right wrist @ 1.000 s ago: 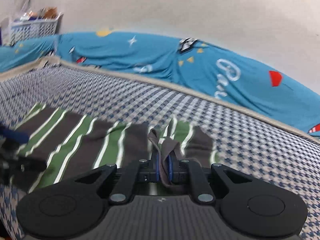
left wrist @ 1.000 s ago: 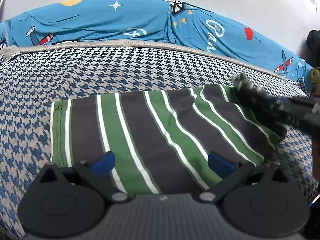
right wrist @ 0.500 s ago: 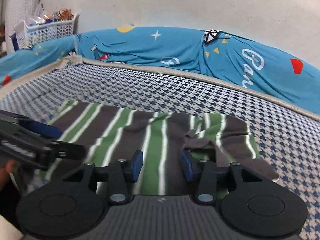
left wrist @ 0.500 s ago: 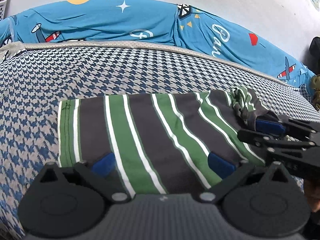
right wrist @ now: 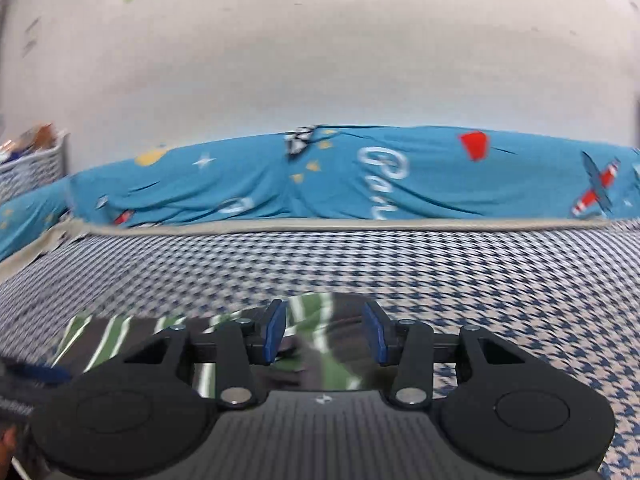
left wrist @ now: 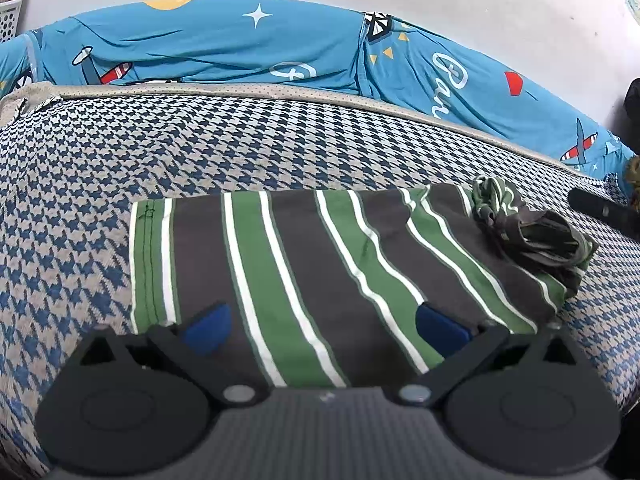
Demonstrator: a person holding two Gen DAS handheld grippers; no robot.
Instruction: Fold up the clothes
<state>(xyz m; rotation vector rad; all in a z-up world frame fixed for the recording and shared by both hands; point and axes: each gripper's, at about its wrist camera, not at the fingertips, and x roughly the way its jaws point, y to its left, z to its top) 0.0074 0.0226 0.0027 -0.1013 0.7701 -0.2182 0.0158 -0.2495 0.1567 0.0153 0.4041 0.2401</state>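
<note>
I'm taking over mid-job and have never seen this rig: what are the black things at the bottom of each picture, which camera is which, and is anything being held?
No robot arm here: a person holds one two-finger gripper in each hand, and a fisheye camera on each looks forward along its fingers. The black frame with blue pads at the bottom of each picture is that gripper itself.

The left wrist view shows the left gripper, jaws wide apart over a folded green, grey and white striped garment lying on a houndstooth bed cover. A loose part is bunched at its right end.

The right wrist view, blurred, shows the right gripper open above the same garment. Neither holds anything.
</note>
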